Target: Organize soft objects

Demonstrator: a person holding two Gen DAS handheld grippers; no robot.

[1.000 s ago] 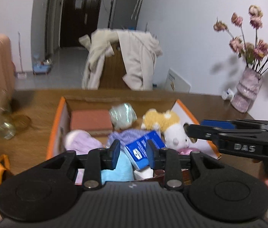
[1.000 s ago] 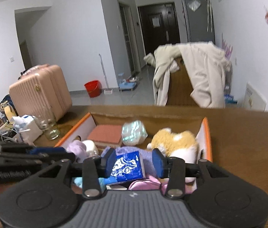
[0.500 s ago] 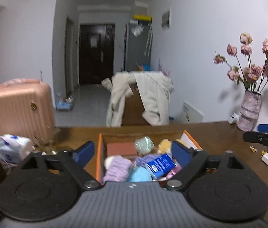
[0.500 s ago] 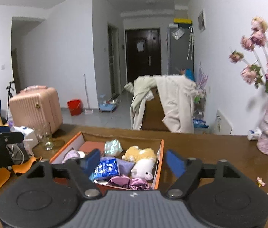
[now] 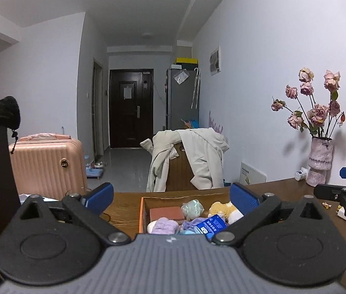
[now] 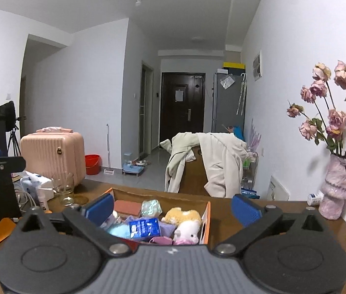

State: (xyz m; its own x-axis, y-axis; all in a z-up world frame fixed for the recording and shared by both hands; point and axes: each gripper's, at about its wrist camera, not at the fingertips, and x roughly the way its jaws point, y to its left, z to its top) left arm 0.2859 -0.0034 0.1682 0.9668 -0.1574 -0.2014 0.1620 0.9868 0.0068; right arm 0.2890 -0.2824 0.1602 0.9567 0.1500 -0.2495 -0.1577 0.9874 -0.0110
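An orange-edged cardboard box [image 5: 141,213] on the wooden table holds soft things: a blue tissue packet [image 5: 211,224], a yellow and white plush [image 5: 223,208], a lilac knitted piece [image 5: 165,225], a pale green bundle [image 5: 192,208] and a terracotta block [image 5: 165,214]. My left gripper [image 5: 170,193] hovers short of the box, its jaws opening wide with nothing between them. My right gripper [image 6: 173,207] is likewise back from the box [image 6: 207,223], jaws opening and nothing held. The blue packet [image 6: 144,227] and the plush [image 6: 185,216] lie inside.
A vase of dried roses [image 6: 337,188] stands at the table's right by the wall. A chair draped with a cream coat [image 5: 192,161] is behind the table. A glass [image 6: 62,188], cables and a black block crowd the left side. A pink suitcase [image 5: 47,164] stands beyond.
Both grippers have drawn back from the box and risen, so the view now takes in the room. Their jaws have spread from nearly together to wide apart. The blue packet stays in the box.
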